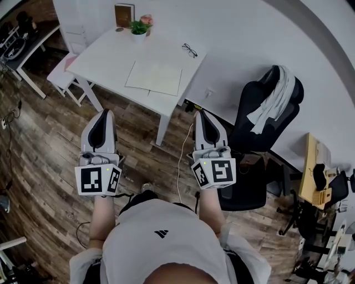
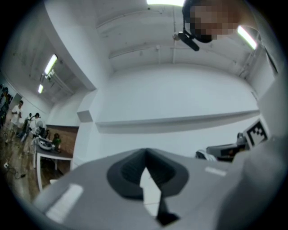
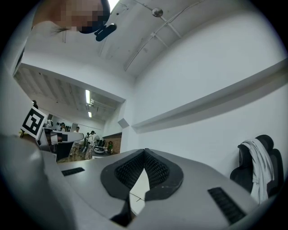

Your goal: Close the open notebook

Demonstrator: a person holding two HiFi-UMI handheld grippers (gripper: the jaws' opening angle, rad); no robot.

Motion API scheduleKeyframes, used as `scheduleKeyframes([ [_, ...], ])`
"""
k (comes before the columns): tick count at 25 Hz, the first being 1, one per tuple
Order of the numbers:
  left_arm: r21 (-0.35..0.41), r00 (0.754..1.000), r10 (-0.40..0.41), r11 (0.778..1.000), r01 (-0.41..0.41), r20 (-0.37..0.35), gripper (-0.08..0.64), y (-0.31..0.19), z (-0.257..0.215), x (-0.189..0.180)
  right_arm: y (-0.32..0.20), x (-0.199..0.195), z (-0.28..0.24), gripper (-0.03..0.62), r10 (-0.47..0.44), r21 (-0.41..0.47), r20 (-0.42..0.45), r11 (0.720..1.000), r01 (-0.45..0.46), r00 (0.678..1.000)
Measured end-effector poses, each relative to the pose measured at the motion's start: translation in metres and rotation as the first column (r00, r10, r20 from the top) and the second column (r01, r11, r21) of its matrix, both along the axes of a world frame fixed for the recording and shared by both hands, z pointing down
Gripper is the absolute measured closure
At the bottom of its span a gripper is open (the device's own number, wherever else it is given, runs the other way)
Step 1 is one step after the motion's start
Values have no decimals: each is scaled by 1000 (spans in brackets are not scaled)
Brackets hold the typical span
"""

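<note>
The open notebook lies flat with pale pages on a white table ahead of me in the head view. Both grippers are held over the wooden floor, short of the table and apart from the notebook. My left gripper points toward the table's near edge with its jaws together and nothing between them. My right gripper sits to the right of the table leg, also shut and empty. In the left gripper view the left gripper faces a white wall. The right gripper does the same in its own view.
A potted plant, a brown book and glasses share the table. A black office chair draped with white cloth stands at the right, and a small stool at the table's left. A cable runs across the floor.
</note>
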State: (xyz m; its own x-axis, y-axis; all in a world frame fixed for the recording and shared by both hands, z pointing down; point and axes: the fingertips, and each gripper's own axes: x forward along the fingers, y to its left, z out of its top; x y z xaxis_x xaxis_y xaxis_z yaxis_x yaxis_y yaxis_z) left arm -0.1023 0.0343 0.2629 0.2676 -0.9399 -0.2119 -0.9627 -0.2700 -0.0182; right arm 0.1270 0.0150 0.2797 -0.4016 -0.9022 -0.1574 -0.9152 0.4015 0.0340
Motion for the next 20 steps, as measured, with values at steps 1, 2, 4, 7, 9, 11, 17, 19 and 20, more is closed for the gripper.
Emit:
scheduleKeyframes([
  [1, -2, 1000, 3, 1000, -3, 0, 552, -6, 1, -5, -5, -5, 0, 597, 3, 0, 0, 1000, -3, 1000],
  [2, -5, 1000, 8, 1000, -8, 1, 552, -12, 2, -9, -10, -9, 1, 597, 7, -1, -1, 1000, -7, 1000],
  [4, -10, 1000, 18, 1000, -18, 2, 552, -22, 5, -17, -18, -17, 4, 597, 14, -6, -3, 1000, -14, 1000],
  [7, -15, 1000, 27, 1000, -27, -2, 552, -34, 8, -26, -28, -27, 7, 597, 20, -12, -12, 1000, -21, 1000],
  [9, -20, 1000, 30, 999, -30, -8, 552, -41, 10, -30, -32, -30, 10, 597, 26, -21, -17, 999, -26, 1000],
  [11, -30, 999, 36, 999, -37, -13, 552, -45, 14, -32, -36, -30, 13, 597, 34, -32, -20, 999, -35, 999],
  [17, -48, 999, 38, 998, -39, -24, 552, -67, 23, -38, -58, -38, 20, 597, 29, -50, -31, 998, -31, 999],
  [19, -48, 999, 33, 998, -34, -25, 552, -76, 23, -40, -68, -41, 21, 597, 22, -52, -32, 998, -24, 999],
  [20, -47, 999, 29, 998, -30, -25, 552, -81, 24, -41, -74, -42, 22, 597, 19, -52, -33, 998, -20, 999],
])
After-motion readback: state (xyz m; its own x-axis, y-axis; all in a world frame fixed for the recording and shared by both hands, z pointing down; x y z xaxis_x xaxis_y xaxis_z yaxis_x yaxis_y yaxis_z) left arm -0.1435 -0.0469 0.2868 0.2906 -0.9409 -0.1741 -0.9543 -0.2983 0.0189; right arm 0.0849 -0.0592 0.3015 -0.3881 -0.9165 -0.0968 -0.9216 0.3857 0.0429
